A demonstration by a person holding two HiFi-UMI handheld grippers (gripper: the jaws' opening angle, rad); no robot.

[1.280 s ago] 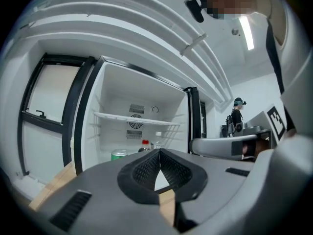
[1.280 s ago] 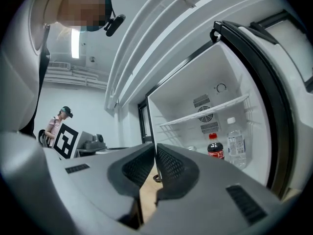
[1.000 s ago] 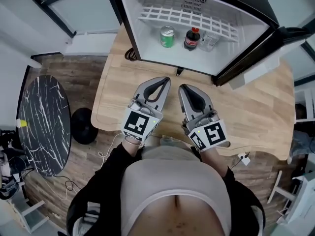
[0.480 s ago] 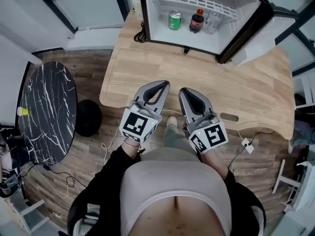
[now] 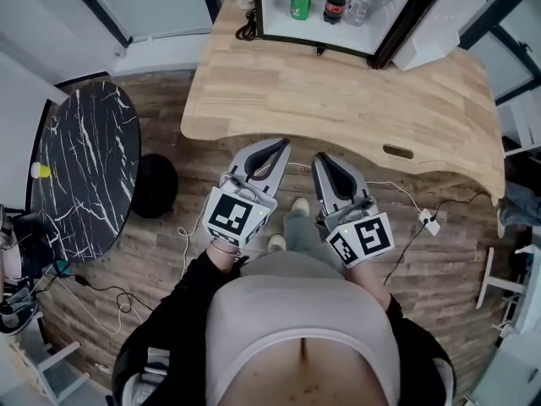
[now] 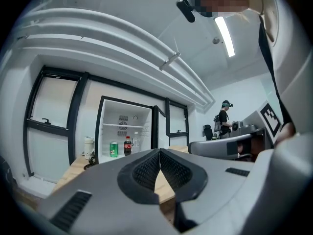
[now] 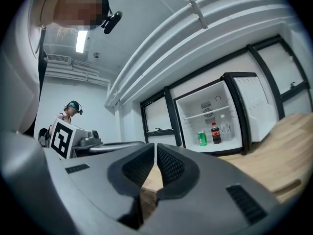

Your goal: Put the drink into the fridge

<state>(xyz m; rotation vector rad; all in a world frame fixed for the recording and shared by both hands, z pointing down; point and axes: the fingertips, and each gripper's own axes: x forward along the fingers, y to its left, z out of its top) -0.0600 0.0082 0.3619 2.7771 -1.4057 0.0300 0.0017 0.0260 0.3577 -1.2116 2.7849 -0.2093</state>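
Drink bottle (image 5: 335,5), likely cola, stands in open fridge (image 5: 279,17) beside green can (image 5: 300,5).

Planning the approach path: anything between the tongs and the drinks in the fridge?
Nothing visible. Fridge door stands open; only bare tabletop lies between the shut, empty left tongs, right tongs and the green can, cola bottle.

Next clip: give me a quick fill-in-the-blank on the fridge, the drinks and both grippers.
The door of the fridge stands ____.
In the head view the green can stands to the ____ of the cola bottle.
The left gripper and the right gripper both have their jaws ____, with nothing between them.
The fridge sits on a ____ table.
Missing words: open; left; shut; wooden.
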